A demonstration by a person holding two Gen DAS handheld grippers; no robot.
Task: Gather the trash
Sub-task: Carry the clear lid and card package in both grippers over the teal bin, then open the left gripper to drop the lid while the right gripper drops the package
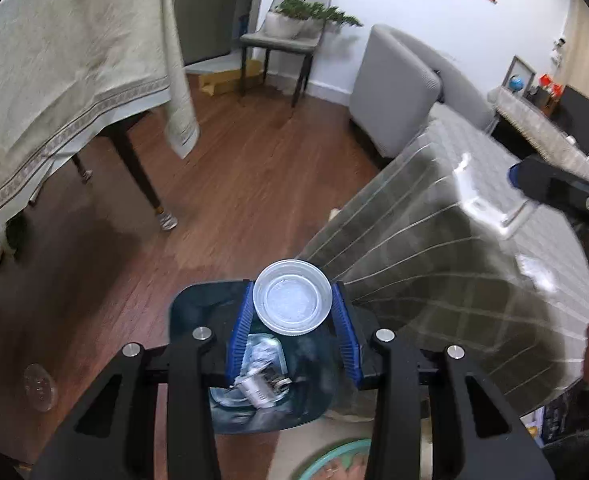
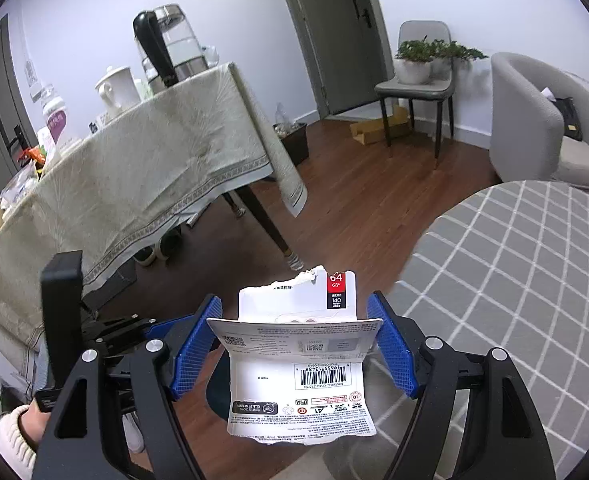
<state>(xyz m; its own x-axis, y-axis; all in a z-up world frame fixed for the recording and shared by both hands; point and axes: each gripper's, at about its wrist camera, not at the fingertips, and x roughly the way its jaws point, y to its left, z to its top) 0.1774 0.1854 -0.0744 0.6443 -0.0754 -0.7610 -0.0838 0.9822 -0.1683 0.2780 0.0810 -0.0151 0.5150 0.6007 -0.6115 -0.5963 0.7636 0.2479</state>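
The left tongs (image 1: 293,307) pinch a clear plastic lid (image 1: 292,298) by its rim, one blue pad on each side, the lid facing the camera almost flat. Below it stands a dark bin (image 1: 198,308) on the wood floor (image 1: 254,168); crumpled wrappers and a small cup (image 1: 259,390) lie inside (the bin's liner looks bluish and shiny). The lid hangs over the bin's far rim, just beside a round table (image 1: 454,272) under a grey checked cloth.

The right tongs (image 2: 294,340) are spread wide, yet closed on a torn white card pack (image 2: 300,360), a memory-card package with a barcode and a red and black corner. Its folded flap spans the gap from pad to pad (the right end reaches the blue pad, the left end likewise). Under the pack a dark curved edge shows, too hidden to name.

In the right wrist view the left hand (image 2: 34,420) in a pale knit sleeve holds its gripper low at the left. Behind stands a larger table (image 2: 134,184) with a beige cloth, carrying a kettle (image 2: 170,48) and a white jar (image 2: 118,84). A chair (image 2: 418,80) with a potted plant (image 2: 414,60) stands by the door, a grey armchair (image 2: 534,120) to the right.
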